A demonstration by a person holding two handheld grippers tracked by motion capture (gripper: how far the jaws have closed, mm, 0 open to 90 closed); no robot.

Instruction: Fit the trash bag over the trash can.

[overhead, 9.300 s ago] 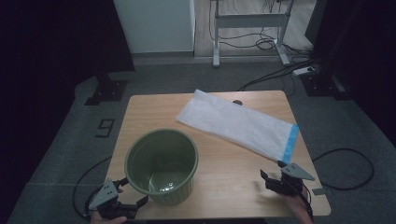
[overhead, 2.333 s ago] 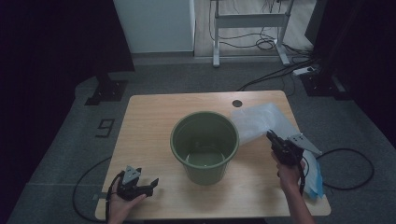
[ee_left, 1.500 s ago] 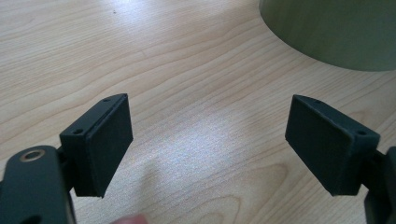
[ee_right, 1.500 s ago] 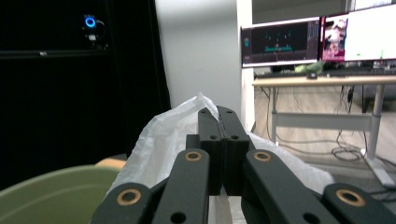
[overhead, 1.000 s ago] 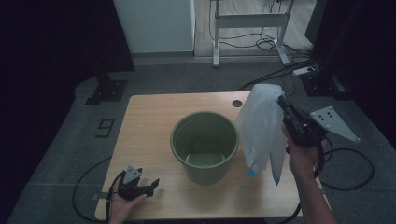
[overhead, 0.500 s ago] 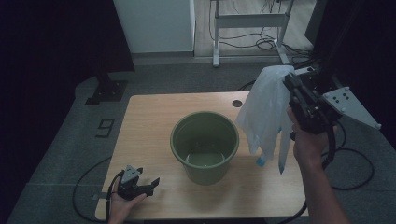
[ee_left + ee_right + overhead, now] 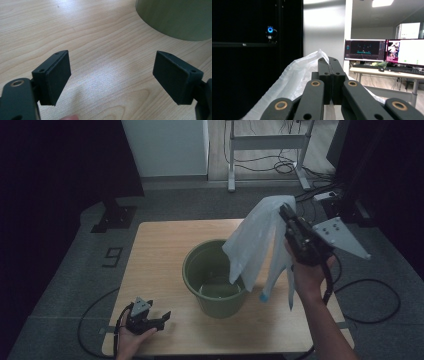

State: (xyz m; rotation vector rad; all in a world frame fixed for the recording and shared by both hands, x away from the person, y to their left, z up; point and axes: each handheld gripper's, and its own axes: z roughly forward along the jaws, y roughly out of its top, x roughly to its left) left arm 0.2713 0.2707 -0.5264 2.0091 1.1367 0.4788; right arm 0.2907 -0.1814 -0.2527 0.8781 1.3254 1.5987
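Right gripper (image 7: 286, 212): jaws clamped on top edge of white plastic bag (image 7: 252, 242), held aloft, bag draping down over right rim of green bucket (image 7: 212, 280) on wooden table (image 7: 155, 250). Left gripper (image 7: 159, 319): jaws wide apart, empty, low at table's near left edge.

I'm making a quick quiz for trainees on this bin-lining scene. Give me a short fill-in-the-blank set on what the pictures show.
1. The right gripper is shut on the white ____ bag.
2. The bag hangs above the rim of the green ____.
3. The left gripper, low over the wooden table, has its jaws ____.

Missing words: plastic; bucket; open
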